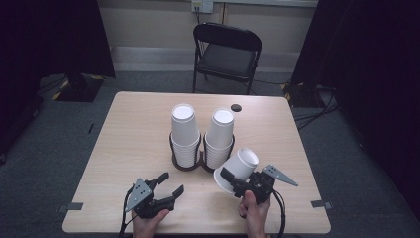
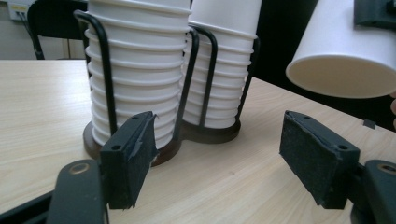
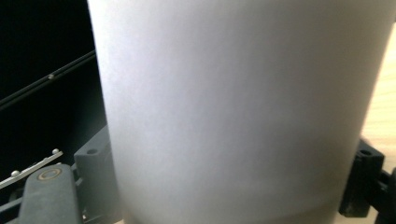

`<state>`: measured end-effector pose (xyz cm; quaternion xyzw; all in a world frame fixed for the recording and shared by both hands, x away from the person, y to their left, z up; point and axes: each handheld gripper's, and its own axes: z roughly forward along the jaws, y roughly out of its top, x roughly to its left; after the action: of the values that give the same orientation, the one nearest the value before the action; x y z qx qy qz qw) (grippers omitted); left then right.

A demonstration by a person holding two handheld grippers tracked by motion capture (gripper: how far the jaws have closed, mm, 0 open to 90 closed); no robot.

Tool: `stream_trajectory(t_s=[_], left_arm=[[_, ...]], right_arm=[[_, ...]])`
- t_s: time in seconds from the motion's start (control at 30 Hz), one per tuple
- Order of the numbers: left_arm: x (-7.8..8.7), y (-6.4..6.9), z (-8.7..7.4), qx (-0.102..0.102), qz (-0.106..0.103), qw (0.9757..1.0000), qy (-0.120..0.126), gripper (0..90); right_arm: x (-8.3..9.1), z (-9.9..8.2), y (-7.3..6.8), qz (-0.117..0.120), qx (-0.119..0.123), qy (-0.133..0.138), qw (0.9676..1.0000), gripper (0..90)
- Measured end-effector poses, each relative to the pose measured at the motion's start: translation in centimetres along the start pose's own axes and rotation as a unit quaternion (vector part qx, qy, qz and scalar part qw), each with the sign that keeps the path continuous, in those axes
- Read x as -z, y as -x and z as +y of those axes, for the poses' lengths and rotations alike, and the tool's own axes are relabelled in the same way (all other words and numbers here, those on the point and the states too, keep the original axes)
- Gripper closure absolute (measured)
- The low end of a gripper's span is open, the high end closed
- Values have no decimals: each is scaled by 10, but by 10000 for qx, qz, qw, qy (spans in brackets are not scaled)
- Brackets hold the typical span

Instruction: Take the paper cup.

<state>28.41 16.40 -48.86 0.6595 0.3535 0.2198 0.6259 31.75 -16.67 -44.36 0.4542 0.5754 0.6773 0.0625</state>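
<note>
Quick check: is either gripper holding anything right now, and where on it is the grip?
The right gripper holds a single white paper cup, clamped across its side wall near the open rim, cup tilted. The left gripper is open, nothing between its jaws.

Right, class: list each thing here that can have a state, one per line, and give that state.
Left gripper: open, nothing between its fingers.
Right gripper: shut on the paper cup.
Paper cup: held tilted, above the table.
Left cup stack: upright, upside down, in the holder.
Right cup stack: same.
Folding chair: unfolded, unoccupied.
</note>
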Motion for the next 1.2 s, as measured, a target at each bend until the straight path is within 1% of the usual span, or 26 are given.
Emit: stream_trajectory(t_s=[0.03,0.07,0.1,0.2,0.23,0.27,0.3,0.33,0.4,0.43,0.47,0.53,0.6,0.63,0.73,0.77,0.83,0.87,0.9,0.93,0.97,1.0,1.1,1.13,1.17,1.2], left_arm=[[-2,3,0,-62,-89,9999,-2,262],[-2,3,0,-62,-89,9999,-2,269],[-2,3,1,-152,-148,9998,-39,269],[-6,6,1,-178,-269,9995,3,287],[-7,8,1,-275,-290,9992,35,303],[-9,10,0,-352,-331,9988,65,306],[-9,10,0,-352,-331,9988,65,310],[-11,13,-1,-364,-402,9985,111,319],[-12,14,-2,-385,-428,9983,133,332],[-15,15,-3,-428,-462,9978,211,332],[-16,17,-3,-393,-470,9979,228,337],[-18,18,-4,-426,-471,9976,262,345],[-21,20,-4,-400,-474,9977,280,358],[-23,21,-4,-306,-474,9980,277,365],[-26,23,-4,-369,-442,9979,310,384],[-27,24,-3,-455,-449,9974,329,392],[-30,27,-4,-555,-398,9966,463,424],[-30,27,-4,-555,-398,9966,463,440],[-31,28,-4,-605,-397,9962,479,440],[-32,29,-4,-661,-372,9957,532,467],[-33,30,-4,-681,-368,9954,562,467],[-34,32,-4,-714,-338,9948,648,500],[-36,33,-4,-693,-299,9945,732,528],[-37,33,-4,-753,-273,9941,726,541],[-39,35,-4,-750,-262,9939,767,573],[-41,36,-4,-836,-205,9933,773,587]], right_arm=[[-4,-4,-3,54,-41,-34,10000,156],[-4,-4,-3,54,-41,-34,10000,156],[-6,-6,-5,94,-82,-51,9999,156],[-12,-10,-9,189,-188,-140,9995,157],[-15,-13,-12,287,-320,-158,9990,157],[-16,-14,-13,309,-331,-166,9988,157],[-17,-15,-14,318,-336,-183,9988,157],[-17,-16,-15,370,-407,-202,9983,157],[-19,-18,-15,538,-559,-238,9967,157],[-20,-19,-16,574,-603,-280,9961,157],[-21,-20,-16,593,-644,-306,9957,157],[-22,-22,-17,582,-680,-343,9954,157],[-24,-24,-18,640,-771,-394,9942,157],[-25,-25,-18,673,-820,-411,9935,157],[-26,-27,-19,720,-890,-444,9924,157],[-26,-28,-20,736,-925,-456,9919,157],[-30,-33,-23,816,-1078,-481,9896,157],[-30,-33,-23,816,-1078,-481,9896,157],[-31,-34,-24,839,-1093,-527,9891,157],[-34,-36,-26,887,-1133,-595,9878,157],[-34,-36,-26,887,-1133,-595,9878,157],[-36,-38,-28,924,-1174,-655,9866,157],[-38,-39,-29,964,-1176,-735,9856,156],[-39,-40,-29,979,-1190,-767,9851,157],[-42,-41,-29,1012,-1270,-861,9830,157],[-43,-41,-30,1022,-1266,-905,9825,157]])
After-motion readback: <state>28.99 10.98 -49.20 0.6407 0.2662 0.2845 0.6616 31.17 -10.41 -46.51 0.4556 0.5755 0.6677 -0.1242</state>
